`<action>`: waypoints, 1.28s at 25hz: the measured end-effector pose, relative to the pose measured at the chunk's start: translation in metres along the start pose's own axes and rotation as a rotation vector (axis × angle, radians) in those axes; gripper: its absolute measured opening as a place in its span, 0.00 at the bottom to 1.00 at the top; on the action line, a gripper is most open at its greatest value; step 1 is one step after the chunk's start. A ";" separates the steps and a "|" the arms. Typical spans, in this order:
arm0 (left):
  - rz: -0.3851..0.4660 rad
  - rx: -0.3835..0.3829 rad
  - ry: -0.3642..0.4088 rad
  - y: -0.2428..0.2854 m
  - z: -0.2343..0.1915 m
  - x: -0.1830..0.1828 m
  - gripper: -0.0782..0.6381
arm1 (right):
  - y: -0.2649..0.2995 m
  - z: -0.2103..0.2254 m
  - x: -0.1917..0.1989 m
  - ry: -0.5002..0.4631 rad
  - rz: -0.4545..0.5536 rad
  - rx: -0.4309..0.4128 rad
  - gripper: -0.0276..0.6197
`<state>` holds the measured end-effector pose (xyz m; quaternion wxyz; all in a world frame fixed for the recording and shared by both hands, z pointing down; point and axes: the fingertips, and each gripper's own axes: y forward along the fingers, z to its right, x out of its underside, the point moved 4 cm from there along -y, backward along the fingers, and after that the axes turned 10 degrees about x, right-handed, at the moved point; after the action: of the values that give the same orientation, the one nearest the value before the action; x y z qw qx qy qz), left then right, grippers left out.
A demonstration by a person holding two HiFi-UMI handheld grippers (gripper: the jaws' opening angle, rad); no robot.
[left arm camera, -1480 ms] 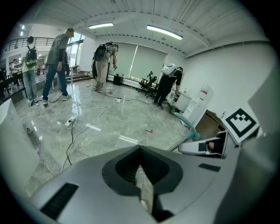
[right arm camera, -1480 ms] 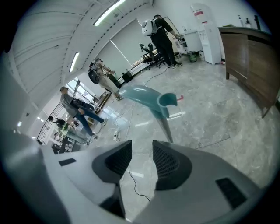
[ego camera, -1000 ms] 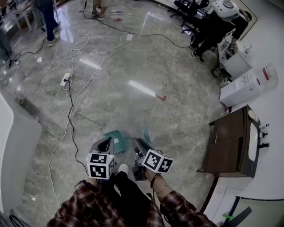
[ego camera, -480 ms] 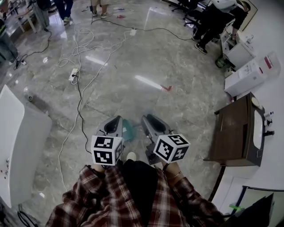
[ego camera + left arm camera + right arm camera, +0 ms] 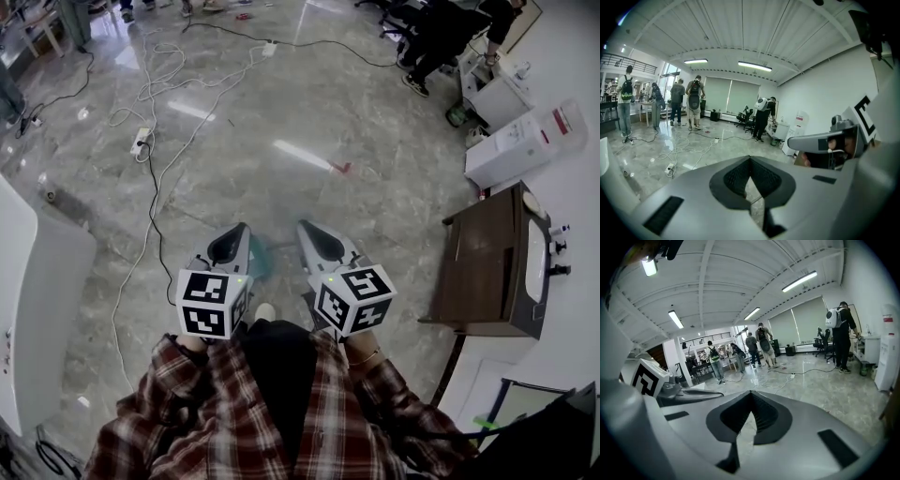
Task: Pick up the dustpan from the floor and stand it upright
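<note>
The left gripper (image 5: 240,231) has its fingers pressed together, empty. Between the grippers the teal dustpan (image 5: 263,260) sits on the floor (image 5: 234,169), mostly hidden. The fingers of the right gripper (image 5: 306,228) have just closed on nothing. Unheld, a poorly balanced dustpan could topple on the glossy floor.

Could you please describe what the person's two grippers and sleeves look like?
The left gripper and the right gripper both have smooth grey shells that taper to a point, with dark ribbed pads inside. Each carries a white cube printed with black square markers: the left cube and the right cube. The sleeves are red-brown plaid flannel.
</note>
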<state>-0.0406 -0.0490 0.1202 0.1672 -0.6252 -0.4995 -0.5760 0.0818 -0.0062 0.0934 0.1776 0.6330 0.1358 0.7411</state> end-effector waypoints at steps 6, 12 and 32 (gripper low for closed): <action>-0.007 -0.006 -0.002 -0.005 -0.001 0.004 0.11 | 0.006 -0.005 0.014 -0.019 -0.049 -0.017 0.06; -0.006 -0.019 -0.009 -0.011 -0.008 0.004 0.11 | 0.009 0.003 0.022 0.015 -0.076 0.003 0.06; -0.021 0.026 -0.002 -0.009 0.006 0.008 0.11 | -0.006 0.020 0.024 0.056 -0.070 0.072 0.06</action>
<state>-0.0463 -0.0364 0.1225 0.1690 -0.6183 -0.5136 -0.5704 0.0984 0.0090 0.1152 0.1768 0.6130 0.1893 0.7464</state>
